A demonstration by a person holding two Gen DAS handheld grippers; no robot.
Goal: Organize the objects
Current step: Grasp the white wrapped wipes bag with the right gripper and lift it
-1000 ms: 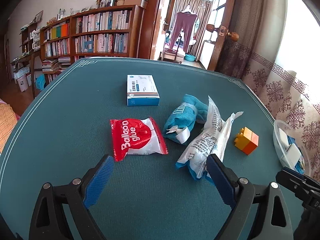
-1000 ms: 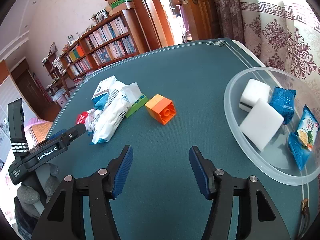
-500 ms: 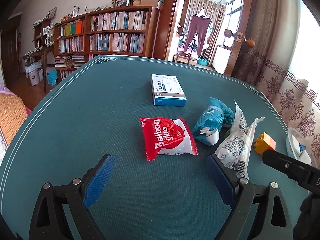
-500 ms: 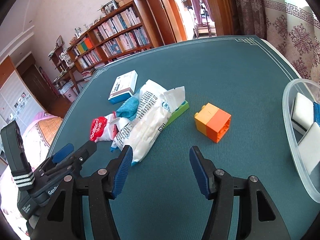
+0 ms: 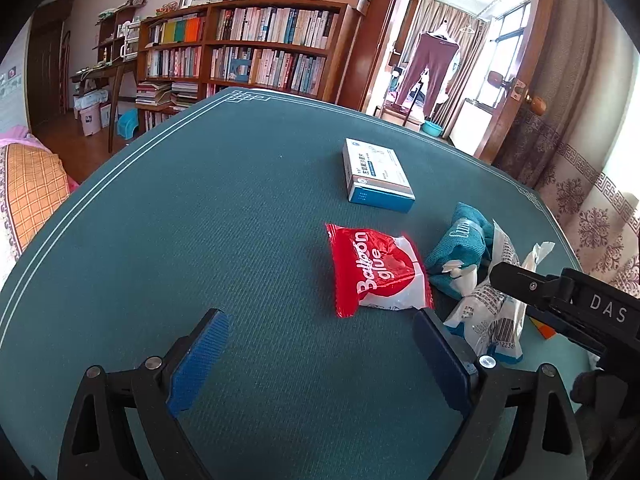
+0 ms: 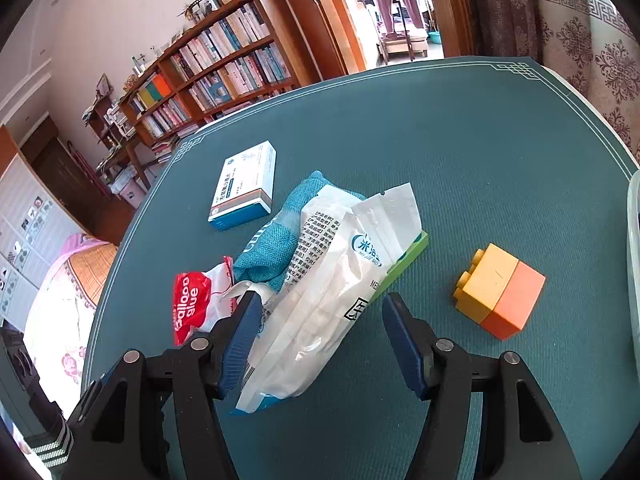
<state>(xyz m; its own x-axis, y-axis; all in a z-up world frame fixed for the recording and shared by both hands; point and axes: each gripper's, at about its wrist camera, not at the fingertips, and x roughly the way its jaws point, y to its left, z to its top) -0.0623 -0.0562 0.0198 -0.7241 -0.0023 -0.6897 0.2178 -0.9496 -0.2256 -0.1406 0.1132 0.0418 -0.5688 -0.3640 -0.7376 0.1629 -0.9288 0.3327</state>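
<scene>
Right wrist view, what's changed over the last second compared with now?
The right claw has swung away from the clear bowl toward the pile, and its jaws are opening with the white plastic packet now between them, not yet gripped. The left claw shifted slightly, open and empty. The orange block, red glue packet and blue-white box stayed put.

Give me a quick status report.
Right gripper opening around white packet, not gripping. Left gripper open, empty. Packet lies on green block and teal cloth.
</scene>
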